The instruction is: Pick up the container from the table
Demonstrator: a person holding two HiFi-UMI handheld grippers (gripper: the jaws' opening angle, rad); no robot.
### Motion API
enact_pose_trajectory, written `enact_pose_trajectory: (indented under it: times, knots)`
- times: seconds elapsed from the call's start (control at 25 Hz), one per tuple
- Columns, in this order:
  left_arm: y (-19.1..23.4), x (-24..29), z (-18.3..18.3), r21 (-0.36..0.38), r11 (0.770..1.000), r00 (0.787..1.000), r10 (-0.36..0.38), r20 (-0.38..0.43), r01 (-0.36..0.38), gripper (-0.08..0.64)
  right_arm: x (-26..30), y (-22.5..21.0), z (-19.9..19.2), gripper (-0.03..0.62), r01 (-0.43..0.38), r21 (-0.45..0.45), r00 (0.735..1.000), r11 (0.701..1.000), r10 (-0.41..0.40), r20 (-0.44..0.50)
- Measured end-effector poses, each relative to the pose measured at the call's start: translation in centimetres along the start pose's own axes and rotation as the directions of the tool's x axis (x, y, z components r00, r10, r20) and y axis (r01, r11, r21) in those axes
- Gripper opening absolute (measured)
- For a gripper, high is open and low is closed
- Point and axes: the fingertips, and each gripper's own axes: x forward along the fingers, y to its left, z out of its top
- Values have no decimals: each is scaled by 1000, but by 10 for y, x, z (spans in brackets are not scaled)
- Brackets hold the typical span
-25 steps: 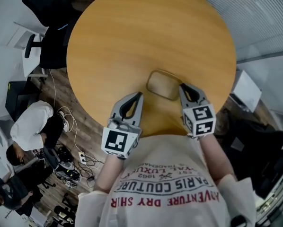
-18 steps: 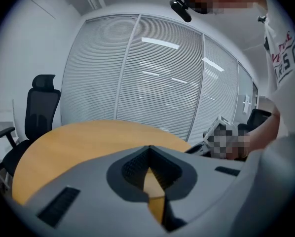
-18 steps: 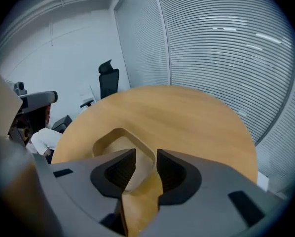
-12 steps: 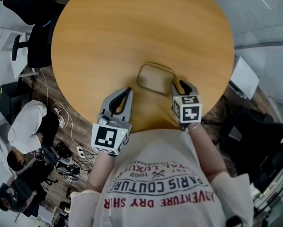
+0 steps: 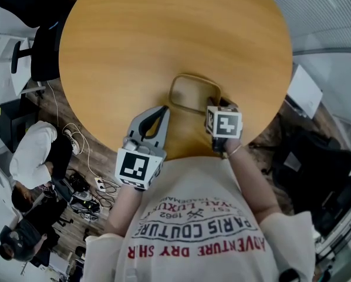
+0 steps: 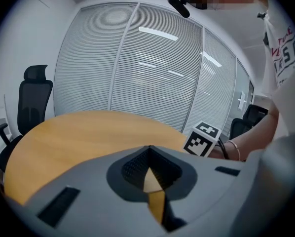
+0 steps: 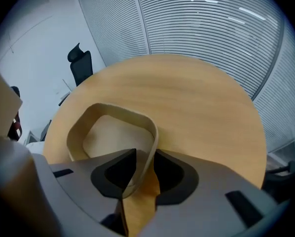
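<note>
A shallow tan container (image 5: 195, 76) with rounded corners lies on the round wooden table (image 5: 164, 34), near the edge closest to me. My right gripper (image 5: 221, 105) points steeply down over the container's near right corner. In the right gripper view its jaws (image 7: 145, 154) stand open astride the container's thin wall (image 7: 113, 110), one jaw inside and one outside. My left gripper (image 5: 162, 109) hovers just left of the container, apart from it, with its fingertips together and nothing between them (image 6: 148, 149).
The table's near edge runs right under both grippers. Office chairs (image 5: 43, 51) stand to the left. A person (image 5: 37, 151) sits low on the floor among cables (image 5: 84, 190). Slatted blinds (image 6: 152, 73) line the far wall.
My right gripper has sunk and tipped nose-down onto the container's near right corner, now straddling its wall. The left gripper has dropped a little beside the container.
</note>
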Motion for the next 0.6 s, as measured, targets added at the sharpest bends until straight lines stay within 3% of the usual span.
enact_pose_trajectory:
  times: [0.12, 0.28, 0.6]
  knots:
    - [0, 0, -2, 1, 1000, 1000, -2, -7, 2, 0, 3, 0, -2, 110, -15, 19, 1000, 1000, 15, -12]
    - [-4, 1, -2, 55, 998, 1000, -22, -22, 23, 0, 2, -1, -4, 82, -11, 41, 1000, 999, 12, -20]
    - [-4, 4, -5, 44, 999, 1000, -8, -15, 8, 0, 2, -4, 0, 8, -32, 37, 999, 999, 32, -10]
